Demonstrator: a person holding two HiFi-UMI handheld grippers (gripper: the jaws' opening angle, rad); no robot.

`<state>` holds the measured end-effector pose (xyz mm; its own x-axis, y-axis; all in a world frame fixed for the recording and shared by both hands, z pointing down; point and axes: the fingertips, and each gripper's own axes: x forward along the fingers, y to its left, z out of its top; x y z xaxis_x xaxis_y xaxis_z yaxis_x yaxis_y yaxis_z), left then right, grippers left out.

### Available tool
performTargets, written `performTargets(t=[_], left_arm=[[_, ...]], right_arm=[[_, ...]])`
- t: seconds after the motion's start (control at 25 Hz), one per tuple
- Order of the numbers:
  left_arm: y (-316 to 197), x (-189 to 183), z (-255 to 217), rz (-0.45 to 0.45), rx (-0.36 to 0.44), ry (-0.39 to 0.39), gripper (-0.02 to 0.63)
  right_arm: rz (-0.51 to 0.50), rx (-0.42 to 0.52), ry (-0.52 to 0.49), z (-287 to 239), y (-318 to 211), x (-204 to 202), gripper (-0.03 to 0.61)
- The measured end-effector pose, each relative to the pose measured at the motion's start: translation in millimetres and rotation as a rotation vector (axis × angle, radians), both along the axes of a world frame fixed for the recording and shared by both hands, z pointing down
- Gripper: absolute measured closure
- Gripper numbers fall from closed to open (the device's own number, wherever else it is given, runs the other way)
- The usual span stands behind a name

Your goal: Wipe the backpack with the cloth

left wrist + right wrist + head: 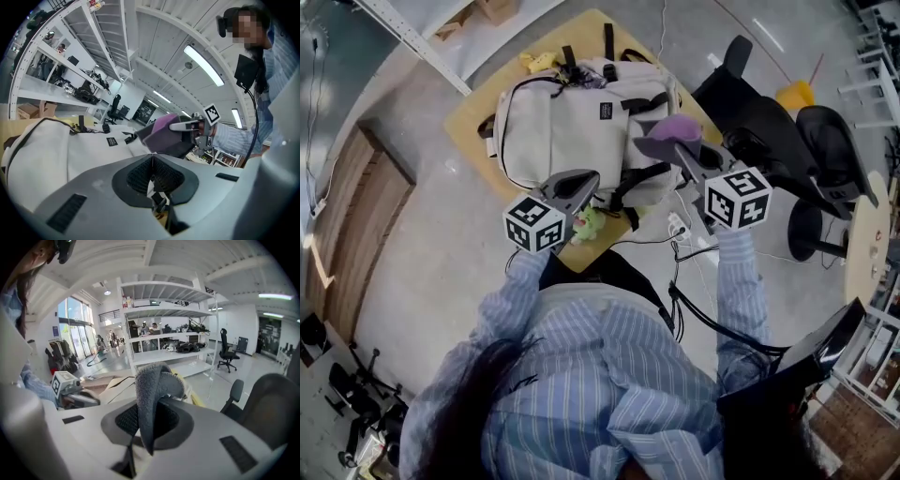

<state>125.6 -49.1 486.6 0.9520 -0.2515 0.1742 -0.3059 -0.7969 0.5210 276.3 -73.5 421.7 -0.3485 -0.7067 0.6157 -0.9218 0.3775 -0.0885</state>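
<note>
A cream backpack (572,122) with black straps lies flat on a small wooden table (469,112). My right gripper (680,152) hovers over the pack's right side, shut on a purple cloth (673,131) that drapes over its jaws. In the right gripper view the cloth (150,380) looks grey and hides the fingertips of the gripper (150,401). My left gripper (581,183) sits above the pack's near edge. Its jaws (152,157) meet with nothing held. From there I see the backpack (56,150) below and the cloth (161,133) in the right gripper (192,126).
A small green toy (589,225) lies at the table's near edge, and a yellow item (539,61) behind the pack. Black office chairs (769,112) stand close on the right. Cables (680,230) hang by the table's near right corner. White shelving (164,324) stands beyond.
</note>
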Motion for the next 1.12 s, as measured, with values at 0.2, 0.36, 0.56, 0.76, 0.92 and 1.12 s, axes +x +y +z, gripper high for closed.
performTargets(t=[0.2,0.36,0.56,0.76,0.92,1.12], left_arm=[[-10.9,-5.2,-3.9,0.001,0.002,0.010,0.609],[-9.4,-13.3,0.1,0.002,-0.011,0.002,0.609],[-10.0,-19.8,9.4,-0.004,-0.032,-0.009,0.609],[-14.1,-21.5,9.8,-0.006,-0.038,-0.007,0.609],[-14.0,-23.3,12.5,0.002,-0.041,-0.017,0.609],[-10.3,-16.4,13.9,0.024,-0.041,-0.022,0.609]], right_arm=[[0.070,0.103,0.105,-23.9,-97.6,38.5,0.537],[0.118,0.146,0.176,-27.6,-159.8,59.2,0.537],[0.115,0.068,0.218,9.9,-175.5,63.3,0.537],[0.065,0.003,0.161,31.4,-132.6,45.4,0.537],[0.044,-0.028,0.104,40.0,-84.7,28.4,0.537],[0.019,-0.065,0.035,47.3,-21.0,2.0,0.537]])
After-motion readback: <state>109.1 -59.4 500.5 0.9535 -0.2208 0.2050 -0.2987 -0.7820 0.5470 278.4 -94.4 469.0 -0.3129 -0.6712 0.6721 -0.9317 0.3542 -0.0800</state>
